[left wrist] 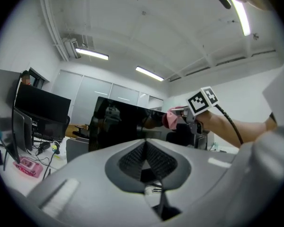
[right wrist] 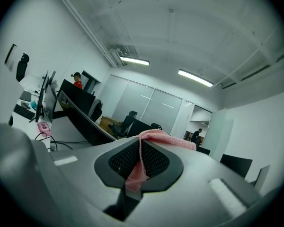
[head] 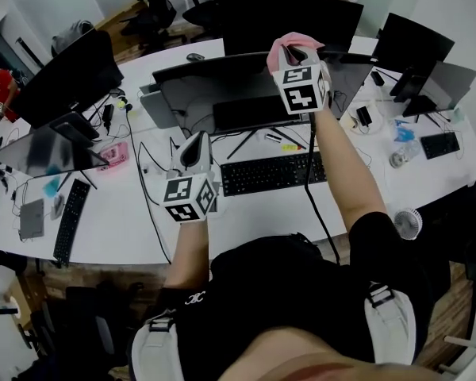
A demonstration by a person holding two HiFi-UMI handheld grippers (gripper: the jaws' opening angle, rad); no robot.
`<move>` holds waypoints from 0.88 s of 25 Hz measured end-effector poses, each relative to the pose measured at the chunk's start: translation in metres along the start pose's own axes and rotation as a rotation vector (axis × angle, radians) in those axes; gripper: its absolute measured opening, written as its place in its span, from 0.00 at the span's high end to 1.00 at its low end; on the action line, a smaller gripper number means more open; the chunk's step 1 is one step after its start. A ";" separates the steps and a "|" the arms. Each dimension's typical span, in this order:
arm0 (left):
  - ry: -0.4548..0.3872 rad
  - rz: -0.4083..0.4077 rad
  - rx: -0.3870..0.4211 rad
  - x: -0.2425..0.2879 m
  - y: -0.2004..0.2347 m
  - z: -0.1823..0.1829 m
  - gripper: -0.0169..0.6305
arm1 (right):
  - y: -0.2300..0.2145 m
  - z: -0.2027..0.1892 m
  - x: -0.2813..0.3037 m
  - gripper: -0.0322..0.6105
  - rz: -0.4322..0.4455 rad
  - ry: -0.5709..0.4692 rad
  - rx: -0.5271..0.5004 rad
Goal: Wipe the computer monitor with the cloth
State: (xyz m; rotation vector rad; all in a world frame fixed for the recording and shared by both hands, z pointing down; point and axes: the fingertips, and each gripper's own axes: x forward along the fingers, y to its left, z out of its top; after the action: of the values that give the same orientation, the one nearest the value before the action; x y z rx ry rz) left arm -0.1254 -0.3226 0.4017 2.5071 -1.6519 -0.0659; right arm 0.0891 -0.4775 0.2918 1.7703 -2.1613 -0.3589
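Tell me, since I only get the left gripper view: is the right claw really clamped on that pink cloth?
Observer: Yes; the right gripper view shows the right claw shut on the cloth, a strip pinched between its pads.
Operator: Where is it held?
Observer: In the head view, at the top edge of the monitor, right of middle.
Operator: And what's beneath me?
Observer: The left claw hangs over the desk, just left of a keyboard.

The head camera looks steeply down from above onto the desk (head: 258, 213). The left gripper (head: 195, 151) camera, low near the desk, faces upward and shares with it the monitor (head: 246, 82) and the right gripper (head: 297, 54) holding the cloth (head: 284, 44). The right gripper camera, at the monitor's top, faces across the office.
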 end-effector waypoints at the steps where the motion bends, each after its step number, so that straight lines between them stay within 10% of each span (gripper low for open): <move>1: 0.000 0.002 -0.003 0.003 -0.010 -0.002 0.90 | -0.011 -0.006 -0.002 0.93 -0.001 0.003 -0.001; 22: 0.042 0.025 0.033 0.068 -0.196 -0.036 0.90 | -0.205 -0.097 -0.037 0.93 -0.001 -0.021 0.048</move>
State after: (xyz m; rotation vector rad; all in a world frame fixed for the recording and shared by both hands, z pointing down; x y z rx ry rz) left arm 0.0847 -0.3057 0.4132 2.4933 -1.6810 0.0162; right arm 0.3187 -0.4815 0.2973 1.8009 -2.2011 -0.3304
